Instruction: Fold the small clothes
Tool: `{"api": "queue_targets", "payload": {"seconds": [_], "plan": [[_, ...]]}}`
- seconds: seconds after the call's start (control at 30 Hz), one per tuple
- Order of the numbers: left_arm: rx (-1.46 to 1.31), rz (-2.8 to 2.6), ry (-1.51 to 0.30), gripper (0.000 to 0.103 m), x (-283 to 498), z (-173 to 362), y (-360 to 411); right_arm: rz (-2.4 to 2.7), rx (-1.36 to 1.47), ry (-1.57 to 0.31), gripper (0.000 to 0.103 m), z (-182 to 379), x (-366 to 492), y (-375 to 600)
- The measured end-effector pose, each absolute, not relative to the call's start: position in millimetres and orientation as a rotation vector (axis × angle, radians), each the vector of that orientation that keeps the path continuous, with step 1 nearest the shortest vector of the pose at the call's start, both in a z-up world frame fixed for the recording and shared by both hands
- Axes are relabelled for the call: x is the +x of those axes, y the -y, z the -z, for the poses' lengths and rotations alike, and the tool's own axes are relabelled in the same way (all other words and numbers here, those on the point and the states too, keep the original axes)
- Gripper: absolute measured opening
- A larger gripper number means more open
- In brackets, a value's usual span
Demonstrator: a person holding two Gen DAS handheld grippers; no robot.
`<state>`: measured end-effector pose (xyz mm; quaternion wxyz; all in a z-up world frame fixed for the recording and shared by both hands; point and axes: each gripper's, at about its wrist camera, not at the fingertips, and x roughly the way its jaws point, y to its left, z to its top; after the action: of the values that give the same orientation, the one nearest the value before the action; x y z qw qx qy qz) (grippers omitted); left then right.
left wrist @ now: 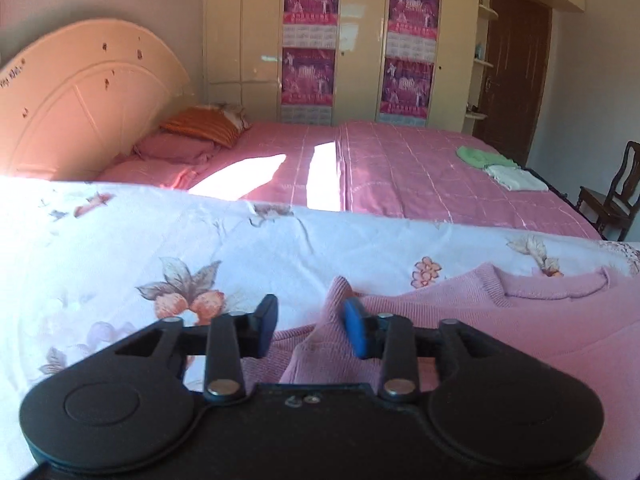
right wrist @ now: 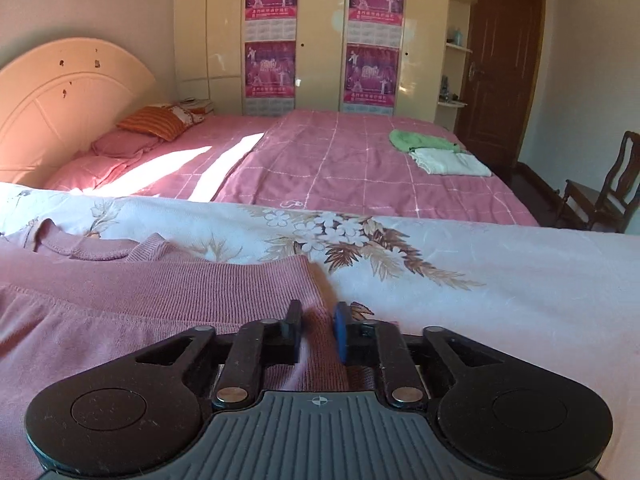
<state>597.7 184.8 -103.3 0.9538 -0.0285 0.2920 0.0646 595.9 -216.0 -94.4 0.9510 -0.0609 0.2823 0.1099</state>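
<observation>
A pink knit sweater (left wrist: 500, 320) lies spread on a white floral sheet (left wrist: 240, 240). In the left wrist view its collar is at the far right. My left gripper (left wrist: 310, 328) stands open over the sweater's left edge. A raised ridge of knit stands between the jaws, leaning against the blue right pad (left wrist: 356, 332) and clear of the left one. In the right wrist view the sweater (right wrist: 160, 292) fills the left half. My right gripper (right wrist: 318, 332) is at its right edge, jaws a little apart, with the knit edge lying between them and not pinched.
Beyond the floral sheet (right wrist: 480, 272) is a bed with a pink checked cover (right wrist: 340, 160). A folded green garment (right wrist: 420, 140) and a folded white one (right wrist: 452, 162) lie on its far right corner. A wooden chair (right wrist: 600, 200) stands at the right, wardrobes behind.
</observation>
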Motion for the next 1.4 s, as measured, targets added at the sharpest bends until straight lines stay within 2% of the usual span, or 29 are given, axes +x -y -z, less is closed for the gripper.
{"api": "queue_targets", "payload": {"seconds": [0.13, 0.27, 0.33, 0.43, 0.5, 0.63, 0.77, 0.9, 0.97, 1.03, 1.17, 1.2, 1.23, 1.27, 1.4], "plan": [[-0.057, 0.12, -0.542, 0.042, 538, 82, -120, -0.43, -0.15, -0.537, 0.03, 75, 544, 183], [-0.003, 0.245, -0.591, 0.049, 513, 108, -53, -0.588, -0.181, -0.568, 0.03, 91, 509, 134], [0.0, 0.241, -0.643, 0.066, 514, 128, -43, -0.562, -0.27, -0.592, 0.03, 108, 501, 114], [0.027, 0.238, -0.651, 0.065, 510, 132, -47, -0.523, -0.26, -0.609, 0.031, 126, 499, 116], [0.005, 0.221, -0.643, 0.054, 503, 118, -60, -0.499, -0.235, -0.623, 0.032, 115, 497, 123], [-0.023, 0.175, -0.611, 0.06, 471, 103, -82, -0.482, -0.188, -0.578, 0.032, 89, 469, 147], [-0.034, 0.185, -0.652, 0.061, 466, 112, -64, -0.489, -0.212, -0.616, 0.032, 103, 453, 137], [0.05, 0.148, -0.701, 0.068, 470, 127, -33, -0.442, -0.177, -0.665, 0.032, 119, 447, 120], [0.052, 0.128, -0.696, 0.068, 464, 124, -33, -0.412, -0.229, -0.654, 0.038, 122, 436, 115], [0.021, 0.103, -0.659, 0.064, 452, 117, -46, -0.412, -0.283, -0.661, 0.039, 120, 429, 118], [0.061, 0.009, -0.71, 0.066, 433, 127, -90, -0.294, -0.298, -0.694, 0.039, 123, 421, 166], [0.035, 0.019, -0.694, 0.066, 426, 129, -102, -0.28, -0.25, -0.704, 0.04, 124, 420, 184], [0.024, 0.008, -0.693, 0.066, 420, 129, -114, -0.262, -0.195, -0.72, 0.052, 124, 420, 199], [0.025, 0.004, -0.699, 0.066, 418, 126, -119, -0.251, -0.154, -0.734, 0.057, 124, 420, 210], [-0.008, -0.061, -0.674, 0.062, 413, 114, -129, -0.225, -0.113, -0.699, 0.058, 106, 417, 211]]}}
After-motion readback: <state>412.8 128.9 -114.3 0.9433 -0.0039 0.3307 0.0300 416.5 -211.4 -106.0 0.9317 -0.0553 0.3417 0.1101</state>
